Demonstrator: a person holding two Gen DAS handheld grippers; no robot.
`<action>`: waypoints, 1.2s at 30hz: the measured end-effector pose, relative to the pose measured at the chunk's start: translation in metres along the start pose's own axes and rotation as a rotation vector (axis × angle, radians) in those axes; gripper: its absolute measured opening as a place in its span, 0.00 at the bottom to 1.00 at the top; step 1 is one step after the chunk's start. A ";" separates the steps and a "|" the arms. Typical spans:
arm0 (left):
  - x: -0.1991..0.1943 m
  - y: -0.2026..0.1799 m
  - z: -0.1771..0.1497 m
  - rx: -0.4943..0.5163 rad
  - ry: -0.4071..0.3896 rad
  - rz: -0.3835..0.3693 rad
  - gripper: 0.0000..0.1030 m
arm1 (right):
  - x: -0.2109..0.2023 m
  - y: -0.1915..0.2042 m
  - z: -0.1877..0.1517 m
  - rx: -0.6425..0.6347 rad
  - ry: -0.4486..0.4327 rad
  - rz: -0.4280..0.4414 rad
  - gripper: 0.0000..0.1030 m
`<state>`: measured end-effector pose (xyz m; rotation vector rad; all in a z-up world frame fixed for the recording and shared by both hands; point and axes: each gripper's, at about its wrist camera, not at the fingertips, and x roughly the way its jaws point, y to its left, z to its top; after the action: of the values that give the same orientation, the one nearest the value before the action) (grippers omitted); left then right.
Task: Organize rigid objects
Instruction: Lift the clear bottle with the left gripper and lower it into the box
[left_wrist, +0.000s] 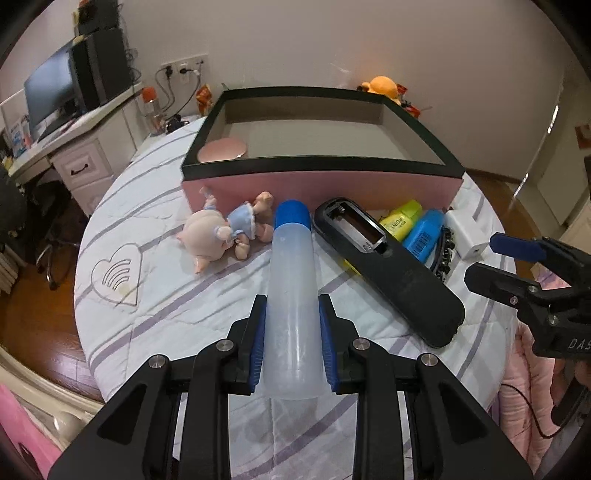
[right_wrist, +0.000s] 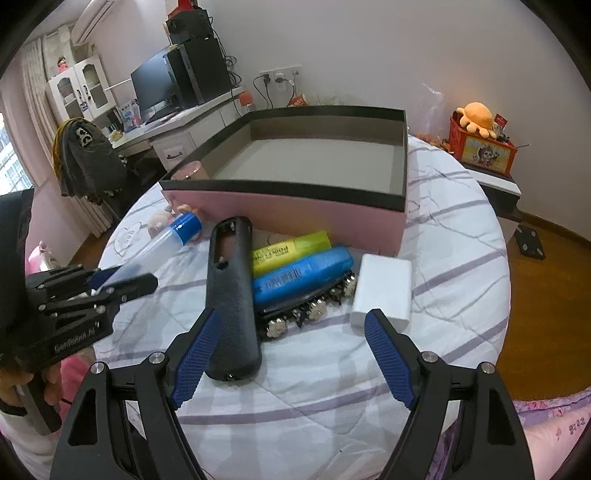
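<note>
My left gripper (left_wrist: 291, 306) is shut on a clear tube with a blue cap (left_wrist: 291, 295), held above the quilt and pointing at the pink box (left_wrist: 321, 186). The tube also shows in the right wrist view (right_wrist: 166, 238). My right gripper (right_wrist: 291, 321) is open and empty, just in front of a black handle (right_wrist: 231, 291), a yellow highlighter (right_wrist: 291, 249), a blue highlighter (right_wrist: 303, 275), a studded black strip (right_wrist: 310, 312) and a white block (right_wrist: 382, 290). A round pink disc (left_wrist: 221, 149) lies in the box's near left corner.
A pig doll (left_wrist: 225, 230) in a blue dress lies against the box's front left. The bed's quilt (left_wrist: 147, 295) drops to wooden floor on both sides. A desk with a monitor (right_wrist: 151, 85) stands back left, a bedside stand with an orange plush (right_wrist: 476, 116) back right.
</note>
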<state>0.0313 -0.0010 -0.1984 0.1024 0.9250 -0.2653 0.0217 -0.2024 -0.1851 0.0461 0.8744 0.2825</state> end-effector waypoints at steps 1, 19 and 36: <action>-0.002 0.000 -0.001 0.003 0.000 -0.002 0.26 | 0.000 0.001 0.001 -0.001 -0.002 0.004 0.79; -0.009 0.019 0.112 0.007 -0.163 0.057 0.26 | 0.007 0.001 0.100 0.018 -0.128 -0.045 0.79; 0.109 0.058 0.193 -0.019 -0.022 0.075 0.26 | 0.110 -0.017 0.183 0.063 -0.031 -0.042 0.79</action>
<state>0.2586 -0.0033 -0.1717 0.1163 0.8999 -0.1873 0.2317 -0.1760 -0.1521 0.0900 0.8523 0.2148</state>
